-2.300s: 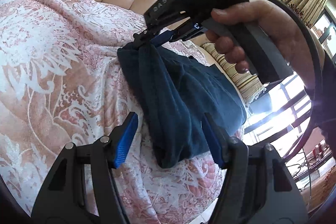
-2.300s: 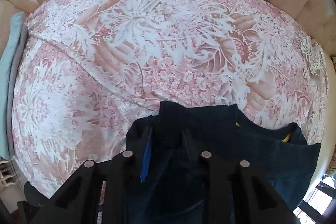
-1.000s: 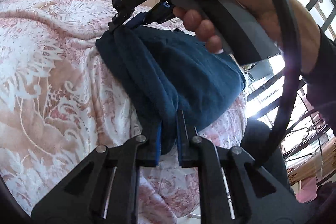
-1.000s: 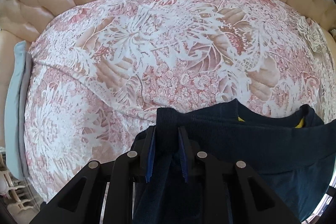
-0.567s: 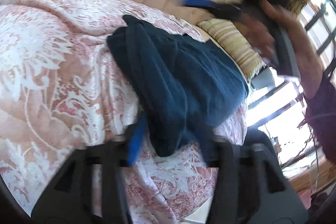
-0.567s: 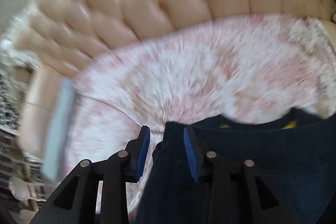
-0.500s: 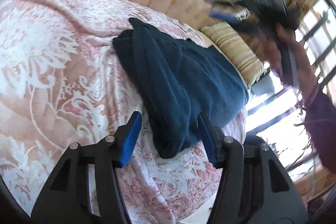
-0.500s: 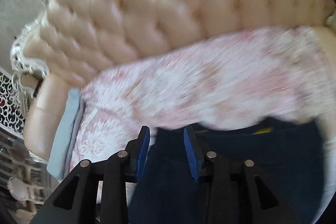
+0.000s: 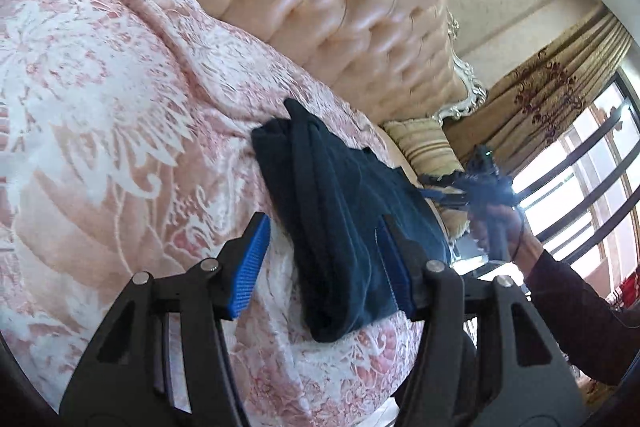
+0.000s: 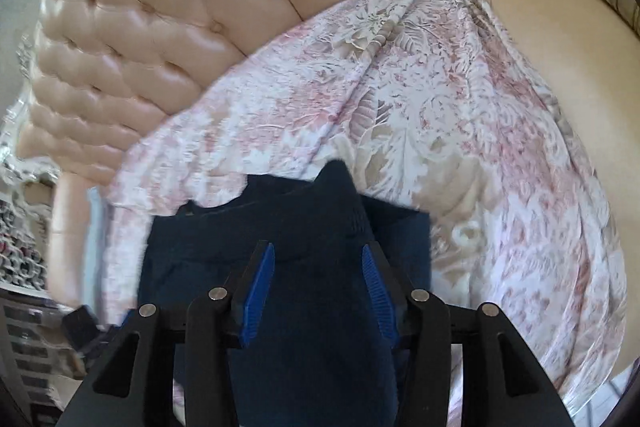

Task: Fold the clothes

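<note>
Dark blue garment (image 9: 352, 227) lies folded on the bed (image 9: 100, 107); left gripper (image 9: 324, 263) jaws apart, right gripper (image 10: 318, 291) jaws opening, both empty.

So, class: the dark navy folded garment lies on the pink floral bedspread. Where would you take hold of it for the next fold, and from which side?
Grip the dark navy folded garment at its thick rounded near end, where the layers bunch into a roll hanging toward the edge of the pink floral bedspread. Come from the bed's edge, probably with the left gripper, whose open fingers already straddle that end.
</note>
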{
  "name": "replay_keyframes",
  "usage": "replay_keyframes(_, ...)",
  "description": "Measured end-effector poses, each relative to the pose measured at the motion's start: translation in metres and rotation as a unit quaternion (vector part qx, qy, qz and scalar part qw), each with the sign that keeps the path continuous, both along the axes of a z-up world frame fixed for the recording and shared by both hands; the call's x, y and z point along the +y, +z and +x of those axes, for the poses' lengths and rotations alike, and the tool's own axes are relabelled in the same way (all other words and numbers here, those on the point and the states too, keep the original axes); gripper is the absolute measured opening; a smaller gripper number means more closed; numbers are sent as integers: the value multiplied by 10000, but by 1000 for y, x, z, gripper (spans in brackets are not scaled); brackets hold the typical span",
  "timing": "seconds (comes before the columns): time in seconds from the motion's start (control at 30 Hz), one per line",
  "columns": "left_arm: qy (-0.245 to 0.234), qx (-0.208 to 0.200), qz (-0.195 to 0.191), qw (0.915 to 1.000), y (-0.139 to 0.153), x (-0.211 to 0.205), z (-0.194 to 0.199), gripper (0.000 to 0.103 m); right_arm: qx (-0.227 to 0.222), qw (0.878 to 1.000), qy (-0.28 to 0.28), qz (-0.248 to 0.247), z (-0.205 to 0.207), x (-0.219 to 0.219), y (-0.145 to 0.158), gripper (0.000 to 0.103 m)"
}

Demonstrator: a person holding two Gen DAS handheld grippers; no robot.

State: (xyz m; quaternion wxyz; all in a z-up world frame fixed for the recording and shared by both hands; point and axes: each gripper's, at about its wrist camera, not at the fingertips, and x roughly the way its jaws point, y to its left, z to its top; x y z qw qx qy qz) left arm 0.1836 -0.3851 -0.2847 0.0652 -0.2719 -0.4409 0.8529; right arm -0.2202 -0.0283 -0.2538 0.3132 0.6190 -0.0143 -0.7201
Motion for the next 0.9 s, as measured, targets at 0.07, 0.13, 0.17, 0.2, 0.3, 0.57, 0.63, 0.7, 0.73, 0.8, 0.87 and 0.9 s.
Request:
replay_keyframes(0.07,56,-5,77,10000,-1,-3,0,59,82,9998,-6,178,-3,-3,-3,48)
replay_keyframes(0.13,89,-2,170,9998,-3,-6,-1,59,411,9980,1,479,-2,-4,0,48)
replay_keyframes(0.17,89,20,193,9998,-3,-6,0,59,500,9974,-29,524,-2,-3,2,48)
replay_keyframes(0.2,90,41,217,9997,-3,-6,0,59,540,9973,-80,500,-3,-1,4,48)
replay_keyframes(0.3,98,72,236,9996,-2,-7,1,59,402,9979,95,503,0,-6,-2,48)
replay_keyframes(0.57,94,69,230,9997,-3,-8,0,59,305,9978,425,396,12,-14,-8,20)
replay_keyframes(0.63,115,76,254,9996,-4,-9,1,60,333,9981,300,424,12,-11,-3,19)
replay_keyframes(0.7,126,95,245,9996,-3,-9,2,62,346,9985,178,388,11,-8,1,19)
replay_keyframes(0.73,128,111,239,9996,-3,-9,2,62,381,9985,164,360,12,-8,4,19)
replay_keyframes(0.8,118,153,241,9995,-2,-9,3,62,461,9984,137,289,12,-9,11,19)
replay_keyframes(0.87,98,164,230,9996,-2,-9,3,62,498,9985,71,210,11,-8,15,19)
replay_keyframes(0.9,87,164,228,9996,-2,-9,2,62,492,9986,50,184,10,-7,15,19)
